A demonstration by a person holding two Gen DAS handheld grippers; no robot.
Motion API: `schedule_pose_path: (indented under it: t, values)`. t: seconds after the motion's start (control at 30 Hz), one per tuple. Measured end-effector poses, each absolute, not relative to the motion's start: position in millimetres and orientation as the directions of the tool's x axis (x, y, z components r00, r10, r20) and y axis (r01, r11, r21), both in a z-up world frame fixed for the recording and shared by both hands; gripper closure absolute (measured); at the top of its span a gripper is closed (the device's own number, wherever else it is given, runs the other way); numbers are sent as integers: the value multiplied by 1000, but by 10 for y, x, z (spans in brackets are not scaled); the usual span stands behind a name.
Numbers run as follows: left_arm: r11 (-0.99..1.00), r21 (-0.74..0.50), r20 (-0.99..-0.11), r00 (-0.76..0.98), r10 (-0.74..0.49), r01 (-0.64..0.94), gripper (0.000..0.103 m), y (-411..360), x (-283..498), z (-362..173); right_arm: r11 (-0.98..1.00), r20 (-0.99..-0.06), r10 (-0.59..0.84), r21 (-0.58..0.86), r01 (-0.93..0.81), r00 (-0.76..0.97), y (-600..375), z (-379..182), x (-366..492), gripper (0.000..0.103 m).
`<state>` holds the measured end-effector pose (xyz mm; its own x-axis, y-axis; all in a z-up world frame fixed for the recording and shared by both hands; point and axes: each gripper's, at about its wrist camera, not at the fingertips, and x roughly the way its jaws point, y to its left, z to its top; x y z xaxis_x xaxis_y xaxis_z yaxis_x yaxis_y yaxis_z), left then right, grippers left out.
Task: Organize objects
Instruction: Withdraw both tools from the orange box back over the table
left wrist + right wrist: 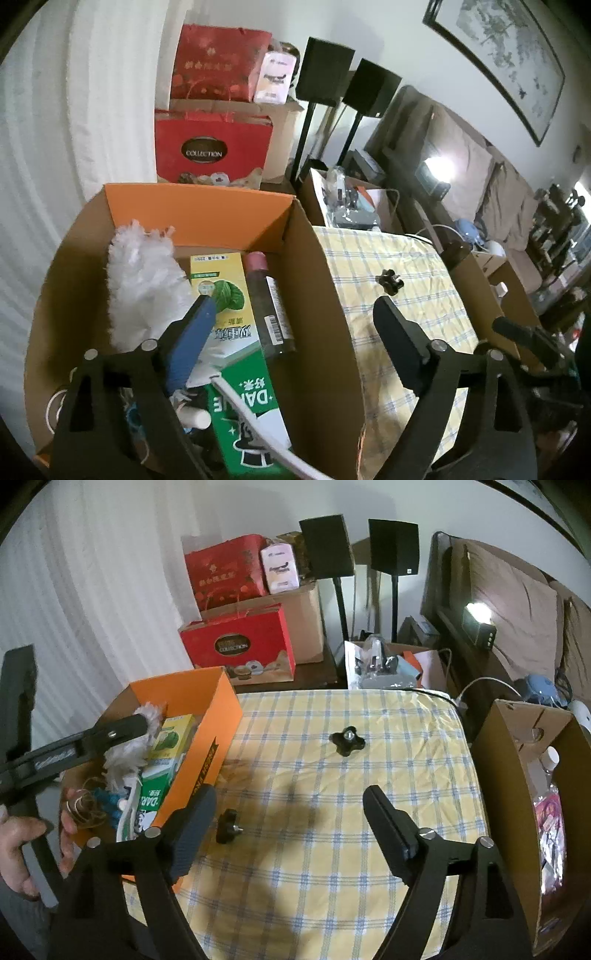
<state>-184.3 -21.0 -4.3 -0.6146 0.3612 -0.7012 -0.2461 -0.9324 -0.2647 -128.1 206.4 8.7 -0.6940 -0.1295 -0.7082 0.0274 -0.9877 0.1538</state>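
My left gripper (295, 301) hangs open and empty over an orange-lined cardboard box (192, 206). Its blue-padded finger is above the box contents and its other finger is over the cloth outside the box wall. Inside lie a white duster (142, 273), a yellow-green carton (221, 291), a dark bottle (271, 306) and a green toothpaste box (251, 410). My right gripper (290, 794) is open above the checkered cloth (369, 849), holding nothing. A small black screw knob (227, 825) lies just beside its left finger. A black star knob (346, 742) lies farther off, mid-cloth.
A second cardboard box (517, 775) with bottles and pink items stands at the cloth's right edge. Behind are red gift bags (236, 646), two black speakers on stands (327, 546), an open box of clutter (384, 664) and a headboard. A hand (22, 849) grips the left tool.
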Motion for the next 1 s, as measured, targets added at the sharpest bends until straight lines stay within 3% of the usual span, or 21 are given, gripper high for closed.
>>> schedule_pose_path:
  t: [0.4, 1.0]
  values:
    - [-921, -262, -681, -621, 389, -290, 0, -81, -1597, 130, -991, -703, -104, 129, 17, -703, 2166, 157, -1268, 5]
    - [-925, -248, -681, -627, 379, -289, 0, -92, -1403, 137, -968, -764, -232, 123, 218, -602, 1730, -532, -1503, 5]
